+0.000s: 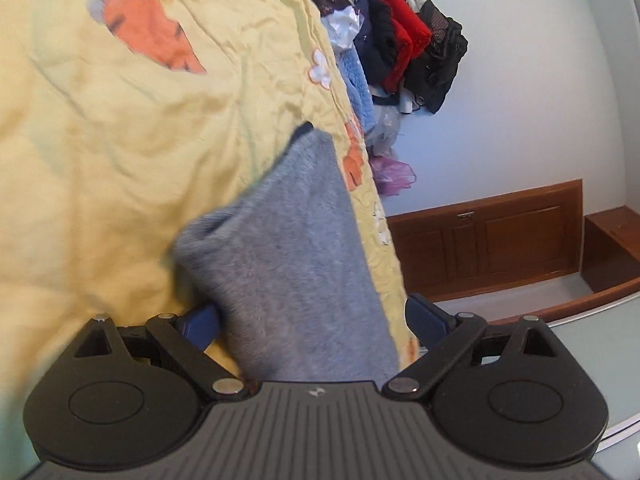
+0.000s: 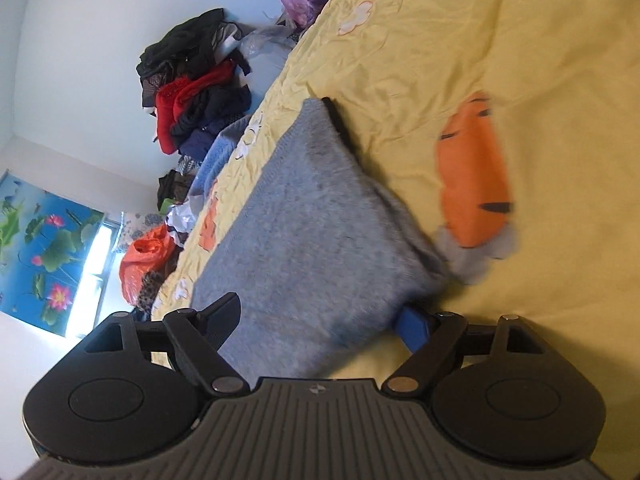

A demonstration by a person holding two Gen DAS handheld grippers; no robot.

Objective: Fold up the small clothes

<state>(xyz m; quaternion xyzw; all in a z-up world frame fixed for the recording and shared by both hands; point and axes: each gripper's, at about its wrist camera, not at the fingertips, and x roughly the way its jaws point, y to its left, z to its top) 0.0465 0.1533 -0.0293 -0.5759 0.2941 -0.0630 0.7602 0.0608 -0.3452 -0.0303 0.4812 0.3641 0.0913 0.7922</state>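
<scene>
- Left gripper (image 1: 312,320) stands released, its jaws wide either side of the grey garment's (image 1: 288,248) near end.
- Right gripper (image 2: 320,316) likewise (pads not visibly pressing).
- The garment runs lengthwise away from both along the yellow bedspread (image 1: 120,140).

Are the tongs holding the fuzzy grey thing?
No. The grey garment lies between both tongs, left and right, but their jaws stand wide open.
</scene>
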